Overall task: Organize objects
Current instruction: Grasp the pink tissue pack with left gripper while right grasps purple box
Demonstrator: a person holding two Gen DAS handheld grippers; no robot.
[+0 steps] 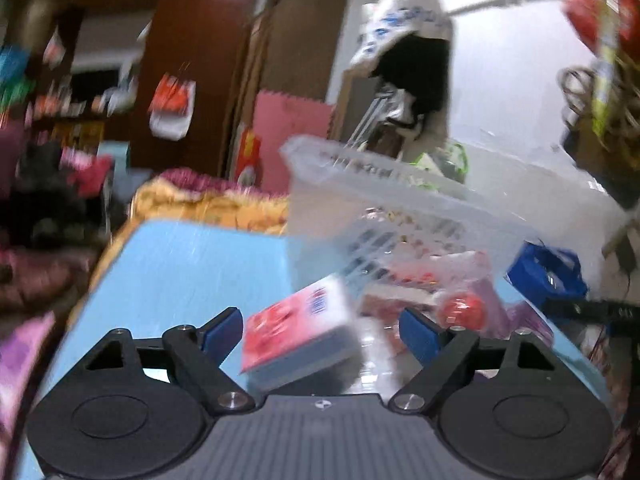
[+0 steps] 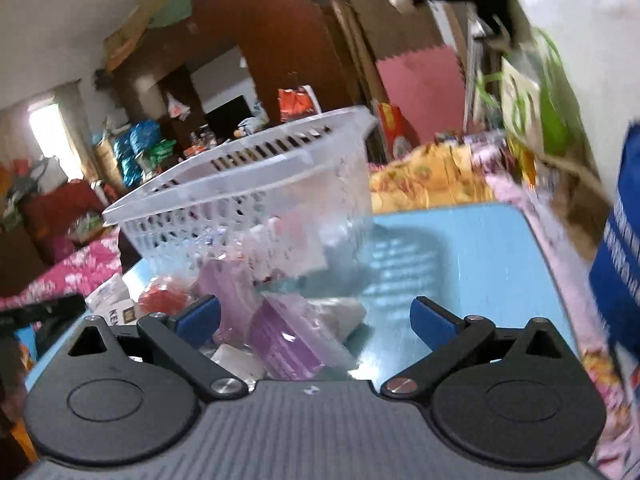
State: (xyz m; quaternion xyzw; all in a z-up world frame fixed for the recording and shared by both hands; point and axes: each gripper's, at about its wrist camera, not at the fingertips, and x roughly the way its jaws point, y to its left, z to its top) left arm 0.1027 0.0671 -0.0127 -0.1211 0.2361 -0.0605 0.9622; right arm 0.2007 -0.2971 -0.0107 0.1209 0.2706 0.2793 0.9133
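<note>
A clear slotted plastic basket (image 1: 400, 200) stands on a light blue table (image 1: 192, 256); it also shows in the right wrist view (image 2: 256, 184). A red and white box (image 1: 300, 332) lies between the blue pads of my open left gripper (image 1: 322, 330), and I cannot tell if it touches them. A red ball (image 1: 460, 308) and pink packets lie by the basket. My right gripper (image 2: 316, 320) is open over a purple packet in clear wrap (image 2: 280, 332). The red ball (image 2: 164, 296) lies left of it.
A blue bag (image 1: 548, 268) lies at the table's right edge. A blue container (image 2: 620, 240) stands on the right. Orange and pink bedding (image 1: 212, 200) lies beyond the table. A white box (image 2: 116, 304) sits near the ball. The room behind is cluttered.
</note>
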